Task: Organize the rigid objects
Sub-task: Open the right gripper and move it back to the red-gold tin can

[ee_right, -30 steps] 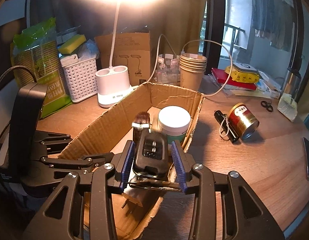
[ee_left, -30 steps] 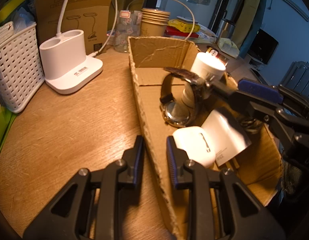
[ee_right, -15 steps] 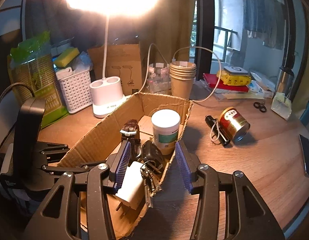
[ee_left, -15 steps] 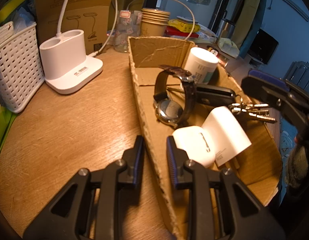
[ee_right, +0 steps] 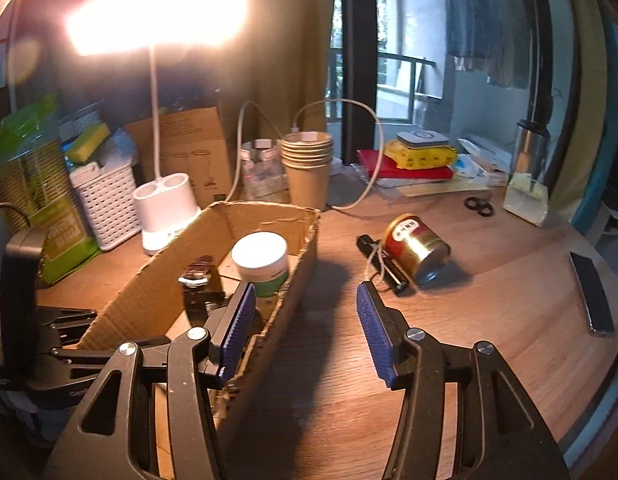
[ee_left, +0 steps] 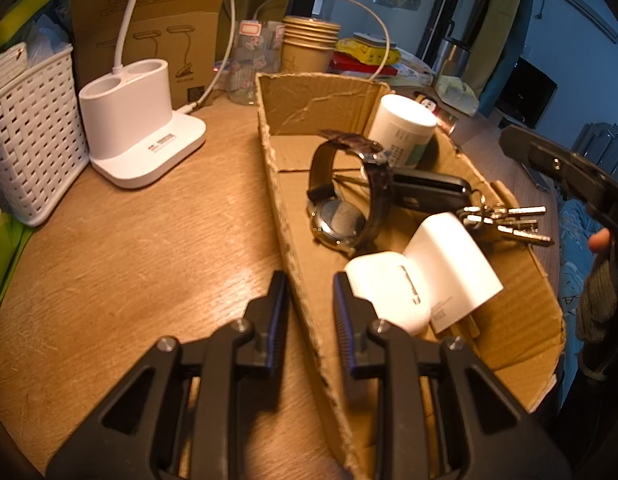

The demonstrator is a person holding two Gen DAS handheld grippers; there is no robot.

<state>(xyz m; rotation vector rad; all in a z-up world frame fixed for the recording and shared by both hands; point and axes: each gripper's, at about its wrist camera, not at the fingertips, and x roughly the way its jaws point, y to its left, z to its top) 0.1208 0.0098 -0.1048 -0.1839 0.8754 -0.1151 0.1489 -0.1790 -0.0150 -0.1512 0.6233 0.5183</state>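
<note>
- While the left gripper point(ee_left: 307, 304) pinches the box point(ee_left: 293, 216) wall, a tug could tip it.
- The right gripper point(ee_right: 305, 328) is spread wide; the can point(ee_right: 415, 244) at 1 o'clock may roll.

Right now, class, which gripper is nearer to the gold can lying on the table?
Right. The right gripper hangs open over the table with the gold can just ahead, outside the cardboard box. The left gripper straddles the box's opposite wall, farther away.
</note>
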